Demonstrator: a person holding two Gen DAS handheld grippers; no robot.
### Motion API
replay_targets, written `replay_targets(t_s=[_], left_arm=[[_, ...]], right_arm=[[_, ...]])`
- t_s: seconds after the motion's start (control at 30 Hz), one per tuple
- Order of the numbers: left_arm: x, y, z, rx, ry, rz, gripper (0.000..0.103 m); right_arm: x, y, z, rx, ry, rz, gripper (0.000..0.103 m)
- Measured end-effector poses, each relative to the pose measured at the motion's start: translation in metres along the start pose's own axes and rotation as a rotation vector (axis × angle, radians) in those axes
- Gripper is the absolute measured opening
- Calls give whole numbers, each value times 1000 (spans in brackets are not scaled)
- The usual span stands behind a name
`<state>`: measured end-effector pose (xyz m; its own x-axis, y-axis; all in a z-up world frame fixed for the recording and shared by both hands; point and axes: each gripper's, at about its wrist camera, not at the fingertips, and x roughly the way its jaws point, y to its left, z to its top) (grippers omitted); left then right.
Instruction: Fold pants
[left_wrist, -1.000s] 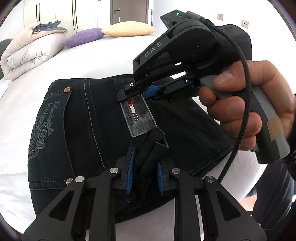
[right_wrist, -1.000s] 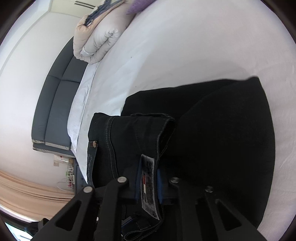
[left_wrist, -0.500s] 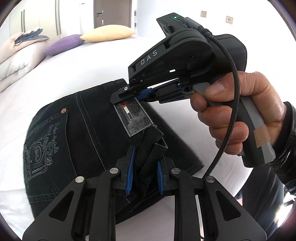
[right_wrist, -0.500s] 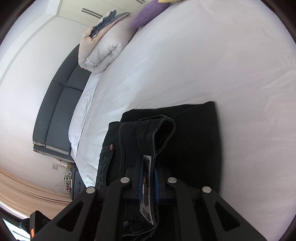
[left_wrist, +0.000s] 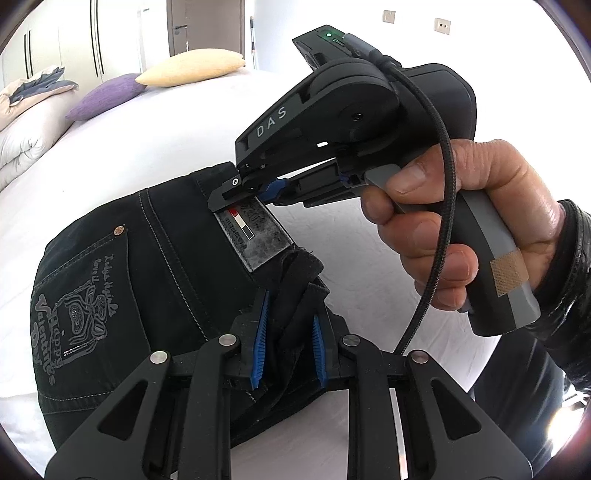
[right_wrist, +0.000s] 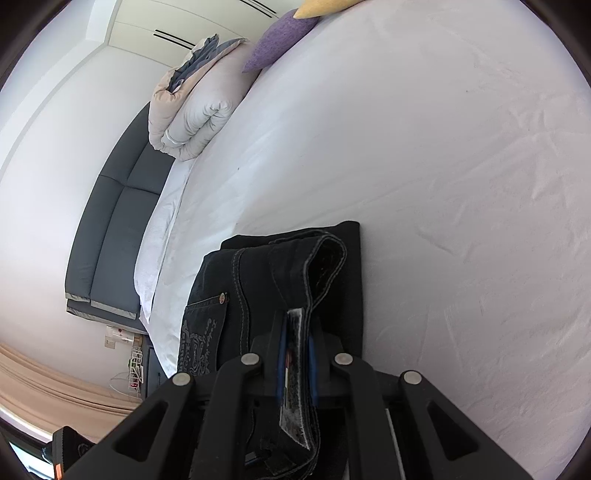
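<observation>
Dark denim pants (left_wrist: 155, 258) lie folded on the white bed, back pocket with grey embroidery facing up. My left gripper (left_wrist: 288, 332) is shut on the bunched waistband, blue pads pressing the fabric from both sides. My right gripper (left_wrist: 251, 192), held by a hand (left_wrist: 461, 221), is shut on the waistband at the grey label patch (left_wrist: 255, 236). In the right wrist view the pants (right_wrist: 258, 288) hang forward from my right gripper (right_wrist: 295, 354), which clamps the label patch (right_wrist: 295, 380) edge-on. The waistband is lifted off the bed between the two grippers.
The white bed sheet (right_wrist: 443, 184) stretches wide to the right and ahead. A rolled duvet (right_wrist: 192, 122), a purple pillow (left_wrist: 103, 96) and a yellow pillow (left_wrist: 192, 66) lie at the far end. A dark sofa (right_wrist: 110, 236) stands beyond the bed's left edge.
Both grippers carried the waistband along together, drawing the pants across the bed; less dark fabric spreads ahead of the right gripper. Both grips held.
</observation>
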<state>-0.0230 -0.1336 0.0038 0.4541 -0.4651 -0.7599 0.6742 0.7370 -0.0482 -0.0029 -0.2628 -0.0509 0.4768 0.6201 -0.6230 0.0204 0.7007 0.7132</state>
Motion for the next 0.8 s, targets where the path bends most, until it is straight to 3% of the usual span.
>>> replay_targets(t_s=[0.17, 0.27, 0.33, 0.47, 0.5, 0.6, 0.7, 0.8], left_arm=[[7, -5, -10, -2, 19, -10, 20], [0, -4, -16, -37, 2, -42, 28], [-13, 3, -23, -81, -5, -87, 30], [-49, 27, -34, -164, -45, -161, 30], [-57, 37, -35, -183, -57, -160, 30], [-75, 75, -32, -246, -100, -124, 30], [-77, 115, -19, -279, -113, -54, 30], [-50, 149, -9, -289, -50, 14, 30]], right_arm=[[10, -13, -6, 40, 12, -20, 16], [6, -25, -16, 87, -32, 55, 21], [-3, -30, -24, 115, -58, 86, 30], [-34, -27, -42, 120, -125, 10, 41], [-40, -24, -46, 117, -130, 22, 39], [-50, -1, -58, 50, -137, 64, 17], [-35, 26, -69, -31, -81, 57, 12], [-12, 27, -76, -32, -25, -6, 12]])
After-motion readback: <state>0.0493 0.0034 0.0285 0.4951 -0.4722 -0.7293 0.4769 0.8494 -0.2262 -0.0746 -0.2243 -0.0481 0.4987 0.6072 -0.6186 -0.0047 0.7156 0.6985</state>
